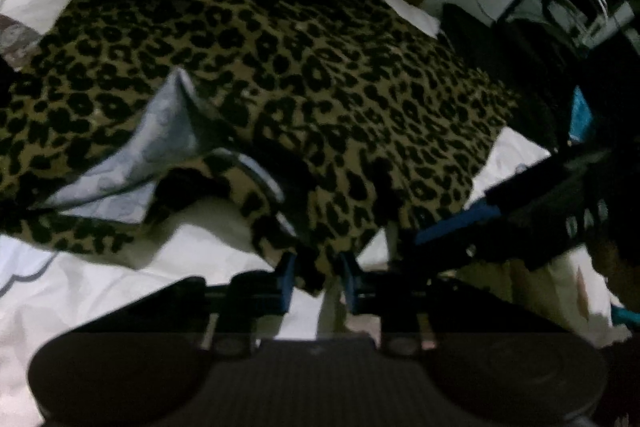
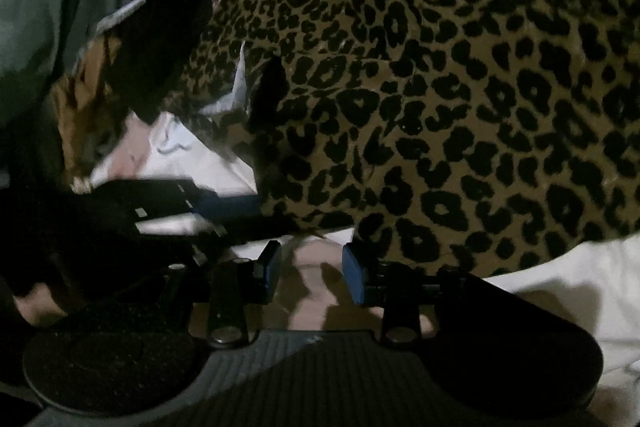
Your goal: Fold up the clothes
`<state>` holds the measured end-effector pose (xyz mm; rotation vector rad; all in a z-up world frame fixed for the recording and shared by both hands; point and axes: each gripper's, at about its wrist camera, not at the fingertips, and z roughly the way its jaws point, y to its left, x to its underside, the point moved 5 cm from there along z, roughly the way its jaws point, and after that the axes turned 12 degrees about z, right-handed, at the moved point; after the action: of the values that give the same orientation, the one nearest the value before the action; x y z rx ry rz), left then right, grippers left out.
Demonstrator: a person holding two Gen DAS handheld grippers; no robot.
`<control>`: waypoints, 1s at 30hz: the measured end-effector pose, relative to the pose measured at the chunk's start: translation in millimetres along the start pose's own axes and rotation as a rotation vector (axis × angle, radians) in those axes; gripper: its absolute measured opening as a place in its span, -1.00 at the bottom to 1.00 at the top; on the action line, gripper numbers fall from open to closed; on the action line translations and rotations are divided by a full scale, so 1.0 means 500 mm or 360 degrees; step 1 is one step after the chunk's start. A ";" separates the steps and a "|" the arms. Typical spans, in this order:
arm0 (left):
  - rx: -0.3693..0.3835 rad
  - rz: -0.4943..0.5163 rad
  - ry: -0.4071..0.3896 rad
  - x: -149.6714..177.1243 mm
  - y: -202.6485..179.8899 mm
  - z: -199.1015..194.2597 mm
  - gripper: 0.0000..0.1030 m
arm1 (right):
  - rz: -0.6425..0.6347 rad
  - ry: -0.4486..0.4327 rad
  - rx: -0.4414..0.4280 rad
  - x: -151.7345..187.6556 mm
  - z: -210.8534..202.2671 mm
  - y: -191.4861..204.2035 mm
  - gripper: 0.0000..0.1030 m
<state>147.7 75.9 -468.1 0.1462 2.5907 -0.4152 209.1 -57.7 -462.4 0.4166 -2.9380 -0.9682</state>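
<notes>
A leopard-print garment (image 1: pixel 320 75) lies spread over a white bed sheet (image 1: pixel 120 291). Part of it is turned back and shows a pale lining (image 1: pixel 160 147). My left gripper (image 1: pixel 318 279) is shut on the garment's near corner, with the fabric bunched between its blue fingers. In the right wrist view the garment (image 2: pixel 440 107) fills the upper right. There my right gripper (image 2: pixel 312 269) is open over bare sheet, its right finger (image 2: pixel 356 273) touching the garment's edge. The left gripper (image 2: pixel 256 215) reaches in from the left, its tips hidden by the fabric.
The right gripper's body (image 1: pixel 560 195) sits at the right of the left wrist view. Dark furniture (image 1: pixel 560 27) and a white wall stand beyond the bed. Green cloth (image 2: pixel 48 7), an orange patterned cloth (image 2: pixel 80 99) and a black item (image 2: pixel 160 39) lie at the left.
</notes>
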 end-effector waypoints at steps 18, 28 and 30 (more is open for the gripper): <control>0.0155 -0.0250 -0.0105 0.013 0.001 -0.020 -0.93 | 0.0711 0.0077 -0.0327 -0.007 0.050 -0.074 -0.20; 0.0203 -0.0144 -0.0074 -0.002 -0.042 -0.019 -0.93 | 0.1078 0.0096 -0.0494 -0.007 0.069 -0.106 -0.19; 0.0206 -0.0113 -0.0067 -0.004 -0.051 -0.018 -0.94 | 0.1110 0.0106 -0.0516 -0.007 0.073 -0.107 -0.22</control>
<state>140.5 54.6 -452.8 0.0896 2.5334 -0.6059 222.1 -76.8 -522.8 -0.5351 -2.4710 -1.2191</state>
